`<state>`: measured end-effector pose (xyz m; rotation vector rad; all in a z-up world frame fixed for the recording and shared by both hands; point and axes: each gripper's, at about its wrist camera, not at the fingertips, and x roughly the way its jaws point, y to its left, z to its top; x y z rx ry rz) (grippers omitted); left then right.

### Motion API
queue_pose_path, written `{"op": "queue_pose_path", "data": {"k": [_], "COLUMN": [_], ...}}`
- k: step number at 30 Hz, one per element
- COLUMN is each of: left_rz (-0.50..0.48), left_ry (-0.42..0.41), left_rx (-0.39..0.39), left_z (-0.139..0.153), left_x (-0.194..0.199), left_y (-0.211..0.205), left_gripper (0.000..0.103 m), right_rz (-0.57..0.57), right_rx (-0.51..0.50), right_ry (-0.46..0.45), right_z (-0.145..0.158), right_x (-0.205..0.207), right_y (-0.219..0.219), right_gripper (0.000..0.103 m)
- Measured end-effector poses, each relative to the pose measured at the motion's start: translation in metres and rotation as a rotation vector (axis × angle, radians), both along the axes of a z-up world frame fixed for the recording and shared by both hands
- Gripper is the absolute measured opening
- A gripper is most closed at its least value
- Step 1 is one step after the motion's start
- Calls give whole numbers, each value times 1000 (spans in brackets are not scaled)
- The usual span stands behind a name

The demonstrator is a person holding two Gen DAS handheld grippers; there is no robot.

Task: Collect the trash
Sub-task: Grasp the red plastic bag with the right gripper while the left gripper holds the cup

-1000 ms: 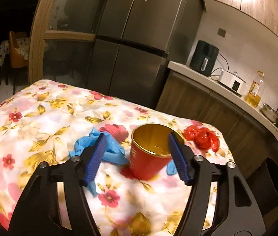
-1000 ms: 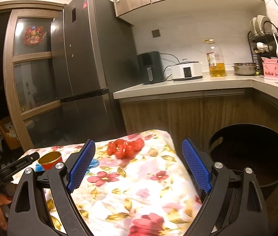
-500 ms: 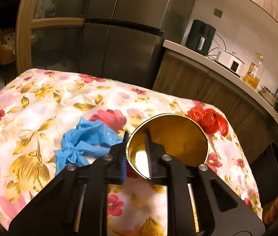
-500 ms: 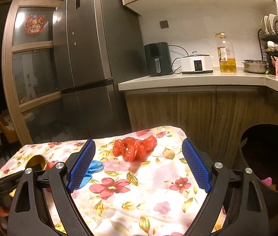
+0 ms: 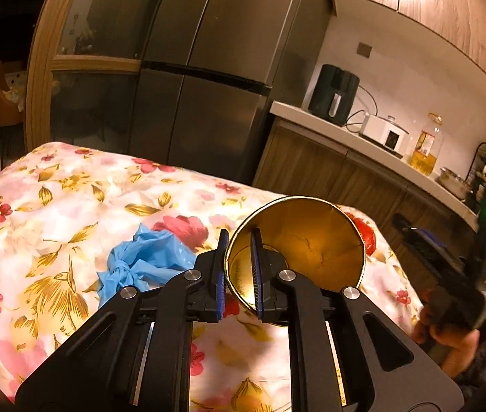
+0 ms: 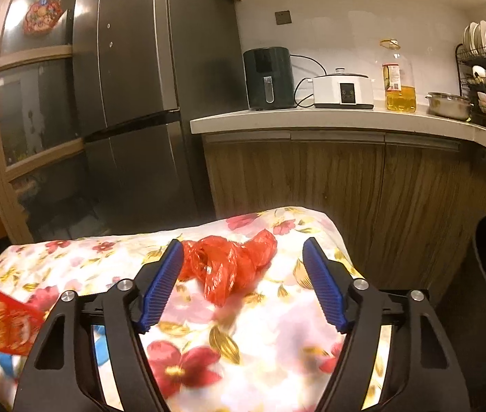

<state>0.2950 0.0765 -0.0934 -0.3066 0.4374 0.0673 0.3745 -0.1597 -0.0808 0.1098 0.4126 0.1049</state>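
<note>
1. The bench (image 6: 81, 261) wears a flowered cloth.
2. A red can (image 5: 311, 240) – tilted, gold inside – has its near wall pinched by the left gripper (image 5: 239, 274), one finger inside.
3. A blue bag (image 5: 146, 261) lies crumpled just left of the can.
4. A red bag (image 6: 232, 261) sits near the bench's far edge, between the right gripper's (image 6: 243, 285) closing jaws – pads not yet pressing it.

Steel fridge (image 6: 133, 96) beside counter (image 6: 311, 118); air fryer (image 6: 268, 77), cooker (image 6: 342, 91), oil bottle (image 6: 399, 79) on it.

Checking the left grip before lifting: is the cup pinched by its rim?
Yes, the left gripper pinches the red cup wall, one finger inside the rim, one outside.
</note>
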Motion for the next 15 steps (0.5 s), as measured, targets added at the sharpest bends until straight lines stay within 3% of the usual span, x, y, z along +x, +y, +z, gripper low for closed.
{"op": "queue_pose_path", "data": {"k": [4, 12, 15], "left_rz": [-2, -18, -20], "left_ry": [-10, -8, -12], "left_rx": [-16, -25, -26], "left_z": [-1, -6, -6], "left_x": [0, 1, 1], "left_y": [3, 3, 2], "left_gripper": [12, 12, 12], "right_rz": [18, 34, 54], "right_rx": [-1, 14, 12], "right_ry": [72, 143, 169], "right_z": [-12, -29, -33], "right_x": [21, 37, 42], "right_y": [6, 9, 11], "right_gripper": [59, 50, 40]}}
